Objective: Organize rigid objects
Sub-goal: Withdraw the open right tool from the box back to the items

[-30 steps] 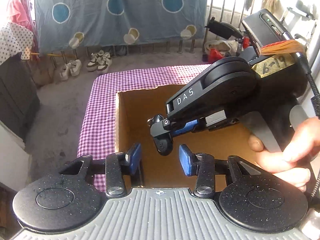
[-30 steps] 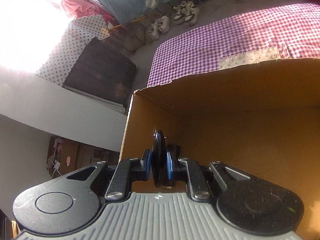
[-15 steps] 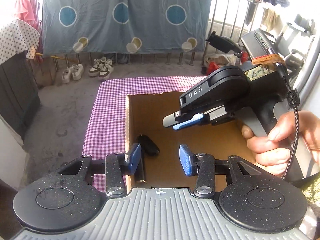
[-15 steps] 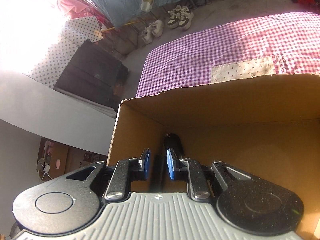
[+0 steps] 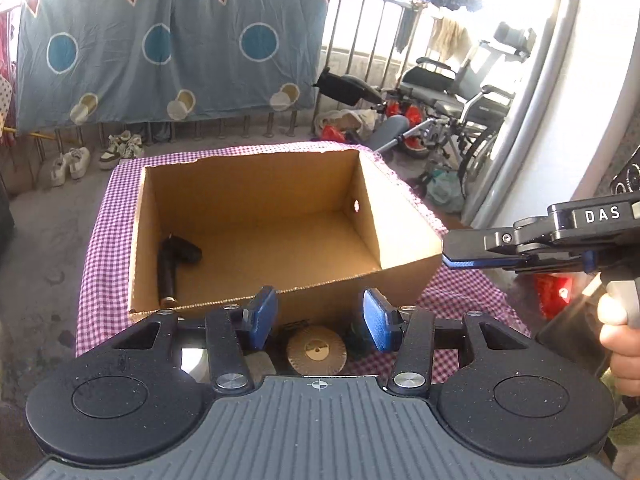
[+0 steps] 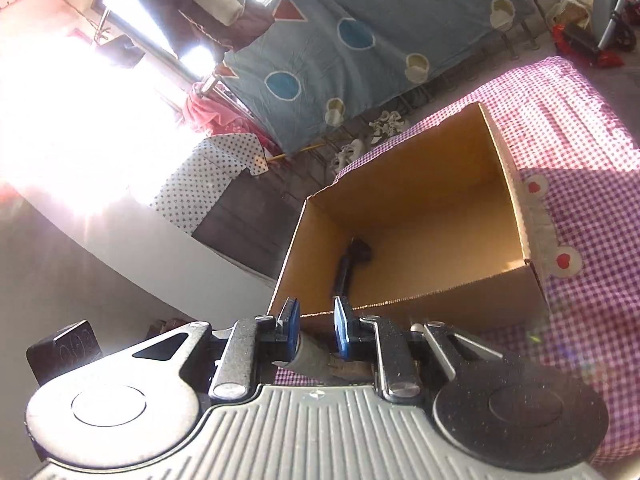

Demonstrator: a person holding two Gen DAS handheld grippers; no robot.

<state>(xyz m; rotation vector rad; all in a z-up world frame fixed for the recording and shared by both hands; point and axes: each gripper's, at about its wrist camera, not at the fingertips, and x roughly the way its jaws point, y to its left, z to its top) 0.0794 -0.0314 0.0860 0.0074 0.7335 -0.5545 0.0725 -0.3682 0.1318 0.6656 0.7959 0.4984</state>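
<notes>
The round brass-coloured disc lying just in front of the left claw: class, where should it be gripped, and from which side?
Grip the disc across its ridged rim, coming straight down from above. It lies flat on the checked cloth, so only opposite edges offer purchase. The open left claw already straddles it.

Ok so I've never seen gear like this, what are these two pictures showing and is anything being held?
No robot here: a person holds a hand-operated claw in each hand, and each claw carries a camera looking out along its two blue-padded fingers. One picture is from the left claw, the other from the right claw; the right one also shows at the edge of the left view. Both are open and hold nothing. Ahead sits an open brown cardboard box on a purple checked tablecloth. Inside, against its left wall, lies a black handled tool. Just below the left claw's fingers lies a round tan ridged disc, outside the box.
</notes>
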